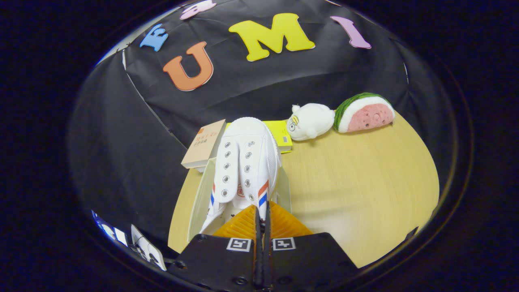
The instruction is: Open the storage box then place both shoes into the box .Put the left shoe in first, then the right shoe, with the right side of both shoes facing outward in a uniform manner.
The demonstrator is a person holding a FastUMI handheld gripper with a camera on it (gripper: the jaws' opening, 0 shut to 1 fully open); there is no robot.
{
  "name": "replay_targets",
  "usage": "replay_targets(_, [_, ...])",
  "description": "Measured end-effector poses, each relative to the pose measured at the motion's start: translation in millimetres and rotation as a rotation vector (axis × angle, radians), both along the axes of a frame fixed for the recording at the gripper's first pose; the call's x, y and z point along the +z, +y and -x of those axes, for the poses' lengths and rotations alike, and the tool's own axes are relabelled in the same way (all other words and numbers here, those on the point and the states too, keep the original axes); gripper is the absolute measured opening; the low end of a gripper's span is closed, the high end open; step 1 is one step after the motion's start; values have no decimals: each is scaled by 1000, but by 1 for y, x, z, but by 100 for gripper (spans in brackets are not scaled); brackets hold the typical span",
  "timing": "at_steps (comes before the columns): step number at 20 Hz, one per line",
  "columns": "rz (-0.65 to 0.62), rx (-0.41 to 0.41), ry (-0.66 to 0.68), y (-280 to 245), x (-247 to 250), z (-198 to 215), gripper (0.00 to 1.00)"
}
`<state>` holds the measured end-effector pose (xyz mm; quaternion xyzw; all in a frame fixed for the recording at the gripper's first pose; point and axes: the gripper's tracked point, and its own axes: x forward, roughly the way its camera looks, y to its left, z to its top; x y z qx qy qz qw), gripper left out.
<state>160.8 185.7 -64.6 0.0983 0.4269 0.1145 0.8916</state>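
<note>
A white canvas shoe (246, 162) with red and blue side stripes hangs toe-away just ahead of my gripper (261, 217). The fingers are pressed close together on the shoe's heel-side collar. Beneath the shoe stands the open white storage box (199, 198), its left wall showing beside the shoe. A second white shoe (211, 217) seems to lie inside the box, low and to the left of my fingers, mostly hidden. The box's inside is otherwise covered by the held shoe.
The box rests on a light wooden table (357, 186). A tan book (204, 144) and a yellow book (282, 134) lie beyond the box. Farther right sit a white plush toy (310, 121) and a watermelon-slice plush (365, 112). Black cloth walls close the back and left.
</note>
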Motion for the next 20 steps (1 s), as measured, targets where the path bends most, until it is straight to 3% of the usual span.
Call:
replay_targets(5, [19, 4, 74, 21, -40, -4, 6])
replay_targets(12, [138, -43, 3, 17, -55, -8, 6])
replay_targets(16, [128, -45, -32, 22, -55, -8, 11])
replay_targets(18, [119, -39, -60, 24, -50, -7, 25])
replay_targets(19, [116, -45, -98, 24, -42, -6, 39])
replay_targets(20, [121, -69, -134, 19, -34, -5, 43])
